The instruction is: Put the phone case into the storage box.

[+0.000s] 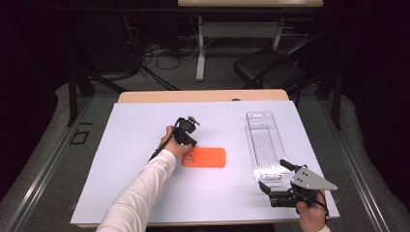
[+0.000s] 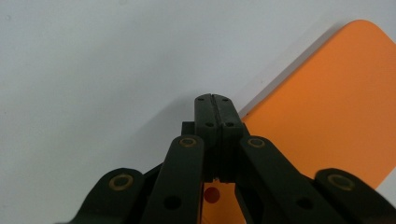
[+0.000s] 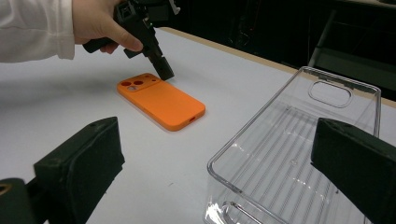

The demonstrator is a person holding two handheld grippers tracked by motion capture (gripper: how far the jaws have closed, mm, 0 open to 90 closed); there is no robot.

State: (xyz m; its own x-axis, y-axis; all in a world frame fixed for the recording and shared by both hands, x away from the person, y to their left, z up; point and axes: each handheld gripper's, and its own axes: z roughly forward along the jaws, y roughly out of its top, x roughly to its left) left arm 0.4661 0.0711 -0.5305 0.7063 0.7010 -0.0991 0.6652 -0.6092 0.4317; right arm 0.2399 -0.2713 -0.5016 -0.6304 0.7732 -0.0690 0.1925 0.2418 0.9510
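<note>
An orange phone case point(image 1: 205, 157) lies flat, back up, on the white table sheet, its camera holes toward the left. My left gripper point(image 1: 190, 143) points down at that camera end with its jaws shut and nothing between them. In the left gripper view the shut tips point(image 2: 215, 99) sit right at the case's point(image 2: 327, 107) long edge. From the right gripper view, the left gripper point(image 3: 164, 72) meets the case point(image 3: 163, 102) beside the holes. My right gripper point(image 1: 273, 175) stands open at the near end of a clear plastic tray point(image 1: 263, 140), its jaws wide on either side of the tray's point(image 3: 299, 154) corner.
The white sheet point(image 1: 145, 169) covers most of the wooden table. A black chair point(image 1: 268, 67) and another table's legs point(image 1: 199, 48) stand beyond the far edge. Dark floor and metal rails run along both sides.
</note>
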